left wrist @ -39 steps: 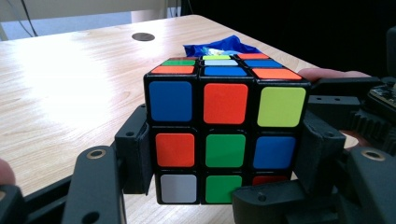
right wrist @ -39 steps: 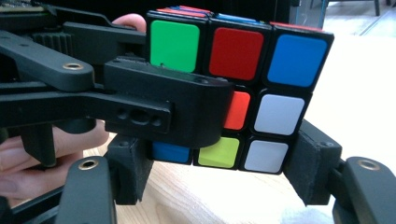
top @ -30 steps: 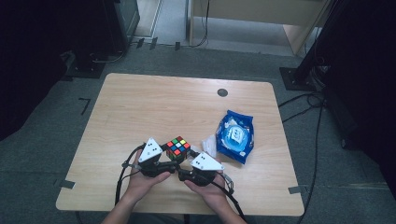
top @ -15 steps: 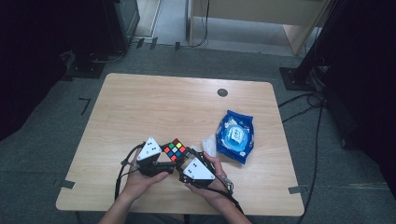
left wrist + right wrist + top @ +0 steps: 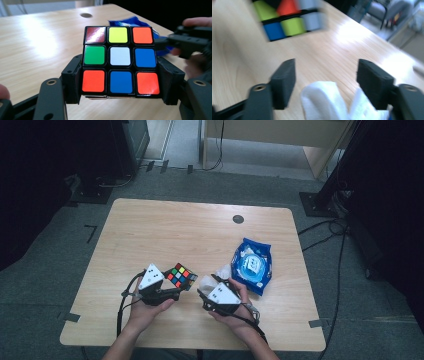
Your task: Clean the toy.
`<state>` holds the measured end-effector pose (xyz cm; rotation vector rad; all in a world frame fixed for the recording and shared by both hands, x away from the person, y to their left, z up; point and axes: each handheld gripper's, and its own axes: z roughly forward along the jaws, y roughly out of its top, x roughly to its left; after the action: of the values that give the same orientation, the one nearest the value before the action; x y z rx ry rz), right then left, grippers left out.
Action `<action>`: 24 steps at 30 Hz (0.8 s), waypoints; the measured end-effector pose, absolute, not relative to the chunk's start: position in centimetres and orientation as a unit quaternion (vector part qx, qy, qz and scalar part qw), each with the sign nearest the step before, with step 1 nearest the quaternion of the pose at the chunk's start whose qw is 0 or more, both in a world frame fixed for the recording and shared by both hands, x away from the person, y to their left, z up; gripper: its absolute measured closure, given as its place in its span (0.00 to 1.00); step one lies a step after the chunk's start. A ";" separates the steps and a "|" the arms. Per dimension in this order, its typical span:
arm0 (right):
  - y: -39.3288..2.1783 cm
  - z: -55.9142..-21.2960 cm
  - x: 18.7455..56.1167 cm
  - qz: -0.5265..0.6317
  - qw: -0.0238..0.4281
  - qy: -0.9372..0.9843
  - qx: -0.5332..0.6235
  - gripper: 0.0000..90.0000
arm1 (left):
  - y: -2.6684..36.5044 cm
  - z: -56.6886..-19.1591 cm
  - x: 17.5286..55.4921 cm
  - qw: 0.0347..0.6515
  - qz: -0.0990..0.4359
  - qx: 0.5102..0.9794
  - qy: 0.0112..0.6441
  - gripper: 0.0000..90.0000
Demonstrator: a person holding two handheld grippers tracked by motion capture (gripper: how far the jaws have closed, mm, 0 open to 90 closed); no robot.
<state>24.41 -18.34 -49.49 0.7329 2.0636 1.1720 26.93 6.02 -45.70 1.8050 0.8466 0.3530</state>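
Holding the cube pinched in the left gripper, the white wipe between the spread right gripper jaws must next be brought against it.

High view looks down; both close gripper views share the cube.

The right gripper has swung away from the cube: a second ago its jaws pointed in close beside the cube, and now a gap of bare table lies between them. It has drawn back toward the blue pack, with the white tissue bunched at its tip. The left gripper has tilted the cube it holds slightly.
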 end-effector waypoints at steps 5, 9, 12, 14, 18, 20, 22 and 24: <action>-20.4 -46.3 24.8 0.578 0.197 0.680 0.406 0.38 | 5.7 -45.9 26.5 0.533 0.180 0.751 0.346 0.38; -20.4 -45.2 25.2 0.631 0.091 0.618 0.460 0.27 | 4.5 -46.2 25.8 0.531 0.199 0.756 0.327 0.38; -20.2 -45.9 25.7 0.638 0.006 0.585 0.501 0.21 | 3.9 -46.3 25.3 0.532 0.210 0.758 0.314 0.38; -20.1 -46.5 26.0 0.639 -0.036 0.564 0.521 0.19 | 3.5 -46.3 25.0 0.532 0.218 0.759 0.305 0.38; -19.9 -47.3 26.3 0.637 -0.071 0.550 0.535 0.19 | 2.9 -46.4 24.6 0.534 0.223 0.761 0.293 0.38; -19.8 -47.5 26.3 0.632 -0.070 0.553 0.539 0.21 | 2.7 -46.5 24.5 0.532 0.226 0.764 0.288 0.38; -19.7 -47.7 26.3 0.631 -0.074 0.554 0.539 0.26 | 2.5 -46.5 24.4 0.530 0.229 0.766 0.283 0.38; -19.7 -47.8 26.3 0.634 -0.084 0.553 0.535 0.37 | 2.4 -46.6 24.3 0.527 0.231 0.767 0.282 0.38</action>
<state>26.25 -19.69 -47.79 1.7761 1.8368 2.1048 24.29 2.41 -46.62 1.8342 0.6746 0.5516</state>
